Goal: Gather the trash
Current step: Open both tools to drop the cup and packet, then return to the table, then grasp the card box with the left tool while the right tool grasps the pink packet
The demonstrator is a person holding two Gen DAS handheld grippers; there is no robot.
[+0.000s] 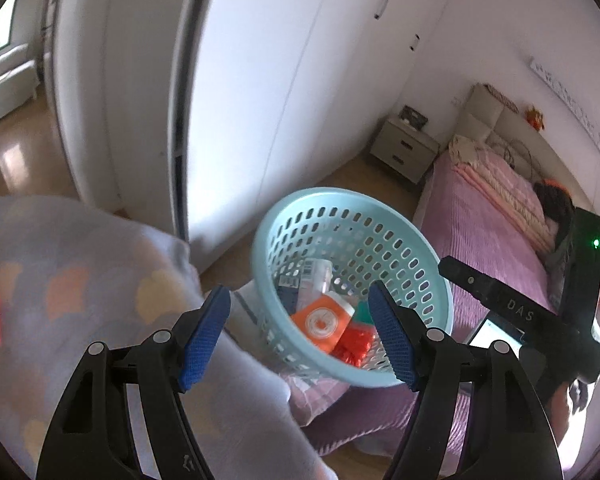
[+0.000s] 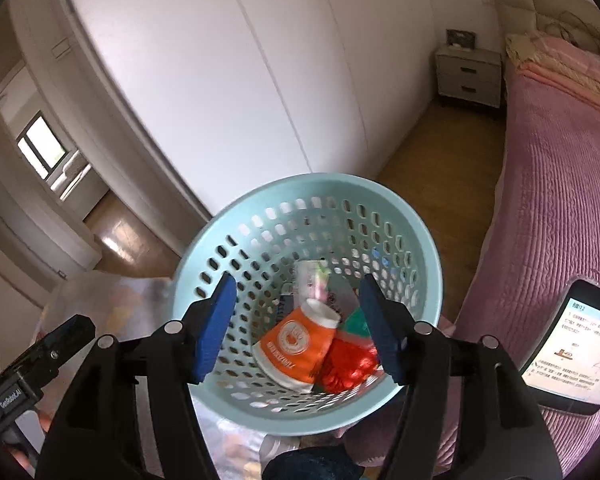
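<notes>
left gripper (image 1: 300, 336): jaws apart, empty | right gripper (image 2: 298, 328): jaws apart, empty | teal basket (image 2: 220, 240), frame centre: orange paper cup (image 2: 296, 344), red wrapper (image 2: 346, 368)

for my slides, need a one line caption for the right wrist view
Open right tongs above a pale blue basket holding an orange paper cup and red wrapper, beside a pink bed.
</notes>
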